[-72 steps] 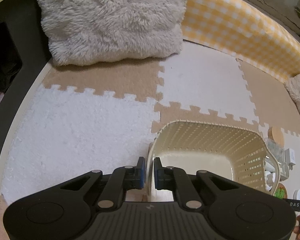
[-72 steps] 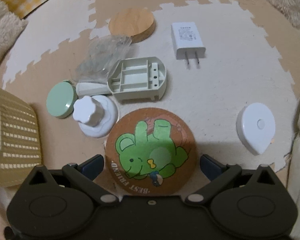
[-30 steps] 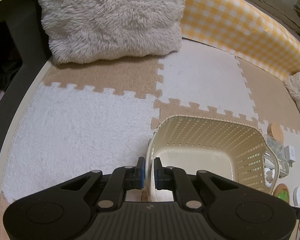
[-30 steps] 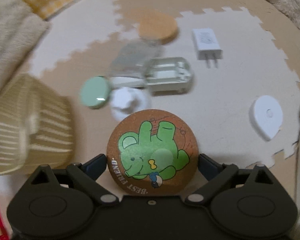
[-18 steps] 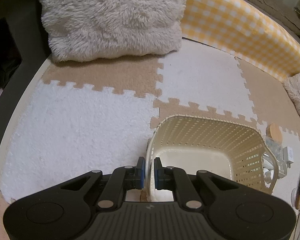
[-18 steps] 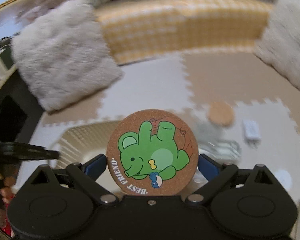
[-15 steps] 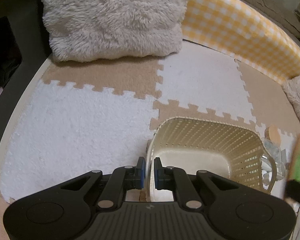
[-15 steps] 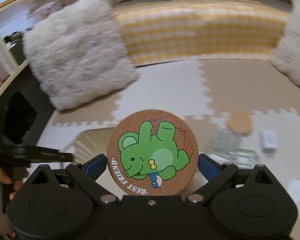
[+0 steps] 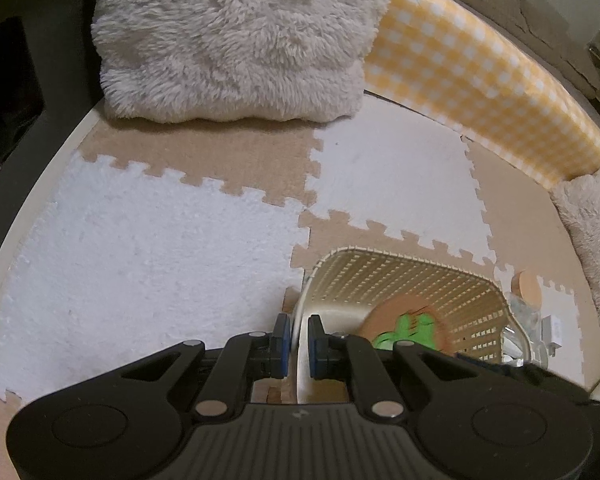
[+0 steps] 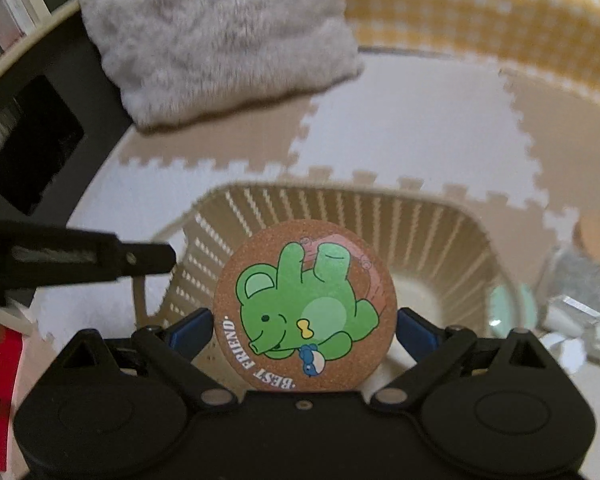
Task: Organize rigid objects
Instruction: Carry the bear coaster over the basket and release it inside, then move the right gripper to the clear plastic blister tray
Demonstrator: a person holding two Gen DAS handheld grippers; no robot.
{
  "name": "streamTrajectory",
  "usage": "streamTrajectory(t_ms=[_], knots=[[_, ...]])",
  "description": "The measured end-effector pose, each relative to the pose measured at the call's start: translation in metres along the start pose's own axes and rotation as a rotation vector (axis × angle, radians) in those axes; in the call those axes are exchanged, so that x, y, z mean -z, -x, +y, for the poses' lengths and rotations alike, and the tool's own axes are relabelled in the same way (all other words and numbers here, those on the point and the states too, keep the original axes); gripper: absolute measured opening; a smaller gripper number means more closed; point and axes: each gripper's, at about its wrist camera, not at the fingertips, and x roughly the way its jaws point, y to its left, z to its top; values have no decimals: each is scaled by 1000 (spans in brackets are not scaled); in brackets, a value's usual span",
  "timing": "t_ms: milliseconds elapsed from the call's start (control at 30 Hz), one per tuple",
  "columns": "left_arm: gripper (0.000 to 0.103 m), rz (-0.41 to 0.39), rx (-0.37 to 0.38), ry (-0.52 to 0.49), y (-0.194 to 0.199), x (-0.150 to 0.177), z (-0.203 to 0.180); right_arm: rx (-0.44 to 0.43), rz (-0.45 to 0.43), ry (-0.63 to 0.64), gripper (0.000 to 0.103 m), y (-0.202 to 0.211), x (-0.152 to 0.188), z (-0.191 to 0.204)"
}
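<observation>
the right gripper (image 10: 305, 330) grasps the cork coaster (image 10: 305, 306) by its edges, face tilted toward the camera, directly above the basket (image 10: 452, 248) mouth, so release goes straight down. the left gripper (image 9: 294, 346), clenched on the basket's near rim, seems to steady it.

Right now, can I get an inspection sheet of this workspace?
Surface: beige and white puzzle foam mat.
Job's things: cream slatted basket, tilted; cork coaster with a green bear held over its opening.
Clutter: wooden disc, white charger plug, mint round lid, clear plastic bag beside the basket.
Grippers: left gripper clamped on the basket rim; right gripper clamped on the coaster.
Cables: nothing seen.
Surroundings: fluffy cushion, yellow gingham bolster.
</observation>
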Motion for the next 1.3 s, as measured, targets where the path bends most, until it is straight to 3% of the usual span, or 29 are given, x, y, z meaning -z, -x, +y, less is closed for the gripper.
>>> streamTrajectory(t_ms=[300, 700, 833, 1000, 1300], knots=[[10, 3, 1, 1, -1, 0, 1, -105, 86, -105, 98, -19, 5, -3], [10, 1, -8, -7, -1, 1, 0, -88, 68, -81, 99, -1, 5, -2], [10, 1, -9, -9, -1, 1, 0, -52, 84, -58, 94, 5, 5, -3], [10, 1, -9, -9, -1, 2, 0, -91, 74, -100, 92, 16, 3, -12], [10, 1, -10, -11, -1, 2, 0, -118, -11, -53, 94, 68, 3, -21]])
